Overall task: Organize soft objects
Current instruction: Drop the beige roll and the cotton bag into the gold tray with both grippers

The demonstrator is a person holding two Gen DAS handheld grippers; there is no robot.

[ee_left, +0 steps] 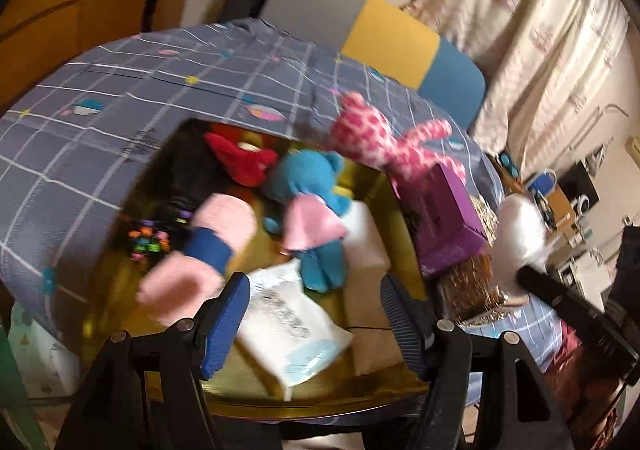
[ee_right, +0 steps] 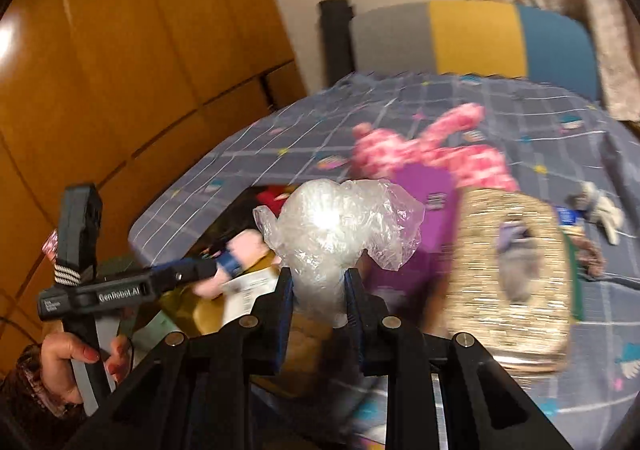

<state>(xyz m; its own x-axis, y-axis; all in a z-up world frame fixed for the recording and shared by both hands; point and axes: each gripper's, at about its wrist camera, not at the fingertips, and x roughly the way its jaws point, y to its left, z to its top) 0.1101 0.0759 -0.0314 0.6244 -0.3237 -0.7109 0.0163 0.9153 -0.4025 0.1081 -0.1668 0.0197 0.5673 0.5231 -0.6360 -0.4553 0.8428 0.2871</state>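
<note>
My left gripper (ee_left: 314, 326) stands open above a gold box (ee_left: 320, 396) on the bed, with a white tissue packet (ee_left: 288, 322) lying below its jaws. A pink sock with a blue band (ee_left: 200, 250) lies just beyond the left finger, apart from it. A blue plush in a pink dress (ee_left: 308, 205) and a red plush (ee_left: 240, 157) rest in the box. A pink spotted plush (ee_left: 376, 137) leans on its far rim. My right gripper (ee_right: 320, 282) is shut on a crumpled clear plastic bag (ee_right: 336, 226), held above the box.
A purple box (ee_right: 420, 201) and a sparkly woven bag (ee_right: 512, 270) stand right of the gold box on the checked bedspread (ee_right: 540, 137). A small grey-white toy (ee_right: 600, 209) lies far right. A hand (ee_right: 68, 358) holds the left gripper's handle. A wooden wardrobe (ee_right: 140, 69) stands on the left.
</note>
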